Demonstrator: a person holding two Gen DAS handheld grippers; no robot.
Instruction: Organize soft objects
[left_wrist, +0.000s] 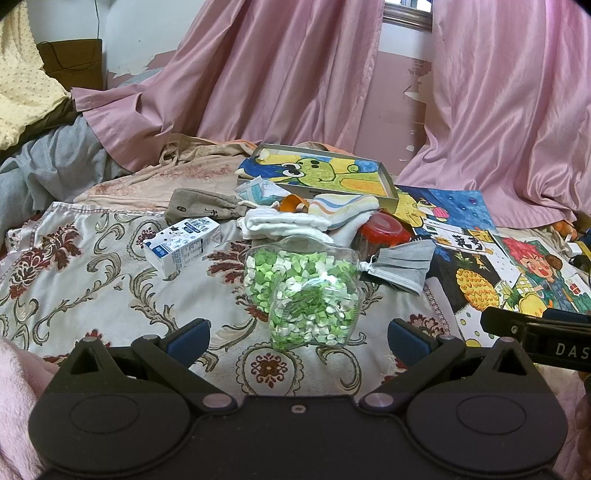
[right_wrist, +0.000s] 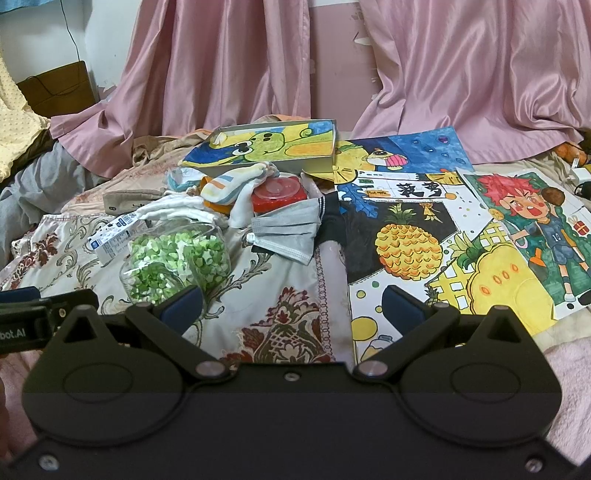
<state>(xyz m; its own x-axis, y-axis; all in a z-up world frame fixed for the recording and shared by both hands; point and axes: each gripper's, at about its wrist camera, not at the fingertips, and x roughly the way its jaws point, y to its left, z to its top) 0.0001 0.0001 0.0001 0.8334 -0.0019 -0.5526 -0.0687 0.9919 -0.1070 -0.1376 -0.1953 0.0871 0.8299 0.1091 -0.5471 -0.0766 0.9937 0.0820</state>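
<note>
A pile of soft things lies mid-bed: a grey face mask (left_wrist: 400, 264) (right_wrist: 286, 229), white cloths (left_wrist: 284, 223) (right_wrist: 177, 206), a striped sock (left_wrist: 343, 206) (right_wrist: 229, 184) and a brown drawstring pouch (left_wrist: 203, 203). A clear jar of green and white paper stars (left_wrist: 306, 295) (right_wrist: 173, 258) lies on its side in front of them. My left gripper (left_wrist: 299, 338) is open and empty, just short of the jar. My right gripper (right_wrist: 293, 304) is open and empty above the bedspread, right of the jar.
A milk carton (left_wrist: 181, 245) lies left of the jar. A red-lidded container (right_wrist: 279, 194) sits in the pile. A shallow box with a frog drawing (left_wrist: 317, 175) stands behind. Coloured drawings (right_wrist: 424, 236) cover the right side. Pink curtains (right_wrist: 461, 74) hang behind.
</note>
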